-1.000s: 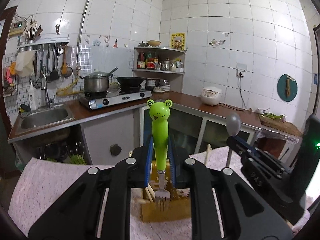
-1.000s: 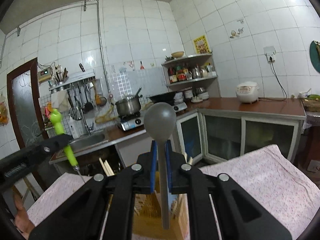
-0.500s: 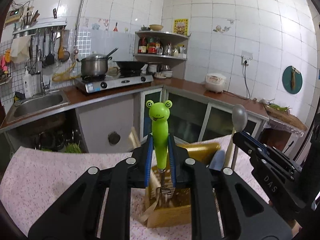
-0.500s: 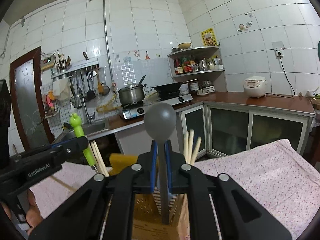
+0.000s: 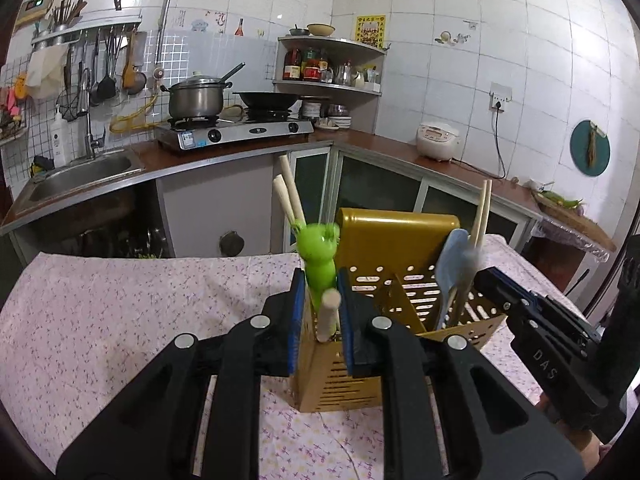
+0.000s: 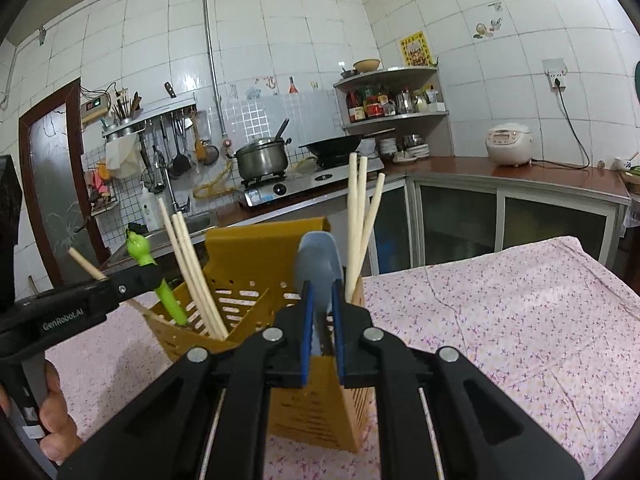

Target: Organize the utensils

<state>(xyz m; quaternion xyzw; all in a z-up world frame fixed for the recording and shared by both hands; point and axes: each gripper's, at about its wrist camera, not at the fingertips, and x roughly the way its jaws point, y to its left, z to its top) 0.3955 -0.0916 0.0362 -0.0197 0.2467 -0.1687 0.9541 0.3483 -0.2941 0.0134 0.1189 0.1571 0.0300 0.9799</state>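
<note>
A yellow slotted utensil holder point(image 5: 404, 292) point(image 6: 248, 280) stands on the floral tablecloth. My left gripper point(image 5: 320, 300) is shut on a green frog-handled fork point(image 5: 318, 256) point(image 6: 160, 276), whose lower end is down inside the holder's left compartment. My right gripper point(image 6: 322, 320) is shut on a grey-blue spoon point(image 6: 318, 272) point(image 5: 454, 268), lowered into the holder's right compartment. Wooden chopsticks point(image 6: 192, 264) point(image 5: 290, 200) stand in the holder beside the fork, and more chopsticks point(image 6: 360, 216) point(image 5: 482, 212) beside the spoon.
The table with the pink floral cloth point(image 5: 120, 320) point(image 6: 500, 320) spreads around the holder. Behind it are the kitchen counter with a sink point(image 5: 80, 172), a gas stove with a pot point(image 5: 196, 98), and a rice cooker point(image 6: 508, 144).
Both grippers have come down toward the holder. The fork and the spoon, held high above it before, now reach into its compartments.
</note>
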